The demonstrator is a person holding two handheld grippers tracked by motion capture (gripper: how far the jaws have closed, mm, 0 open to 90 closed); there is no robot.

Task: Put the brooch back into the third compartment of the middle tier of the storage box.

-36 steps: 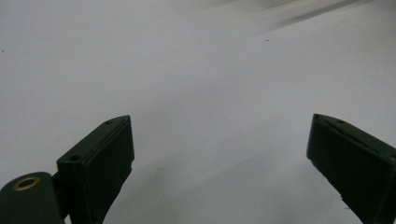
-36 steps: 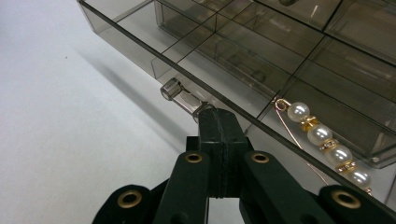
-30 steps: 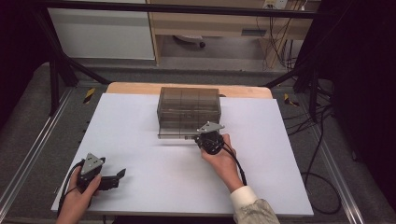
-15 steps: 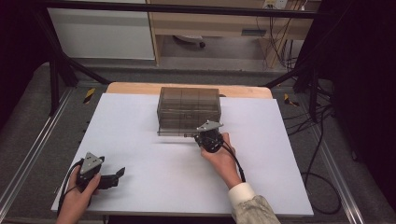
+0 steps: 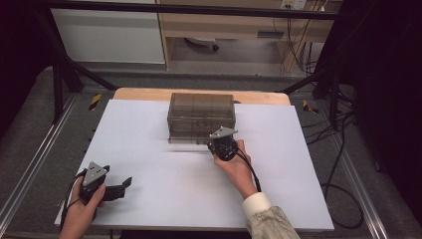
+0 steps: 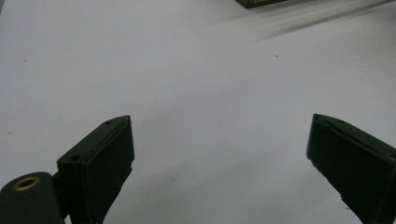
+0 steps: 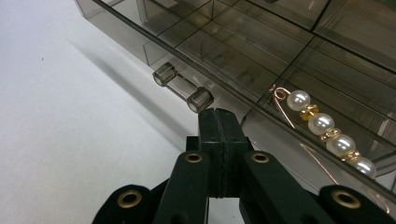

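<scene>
The white tabletop (image 5: 149,129) is lying flat and matte, a smooth sheet over a wooden board whose pale edge is peeking out along the far side. Sitting at the middle of the far edge is the smoky translucent drawer organizer (image 5: 201,115), a boxy hard-plastic cabinet with thin internal dividers making square compartments. Its bottom drawer (image 7: 261,60) seems to be sitting slightly out from the cabinet front, though whether it is being opened or shut is hard to call. So the job looks to be at the drawer-handling stage, with the drawer neither fully out nor clearly home.

The right gripper (image 5: 219,145) is parked at the organizer's near front face, its jaws pressed together on nothing, tips just beside the drawer's handle (image 7: 183,87). That handle is a small clear plastic bar with two squared lugs, glossy and see-through. The tips seem to be nudging or about to nudge rather than pinching it, and contact can't be confirmed.

The left gripper (image 5: 112,189) is waiting near the near-left corner of the tabletop, well apart from the organizer, its black blocky jaws spread wide over bare surface.

Smallest item: a pearl hairpin (image 7: 329,133) is lying inside a compartment of the drawer, seen through the tinted wall. It has four round glossy white beads spaced by tiny gold sparkly rings on thin gold wire with a small loop at one end.
</scene>
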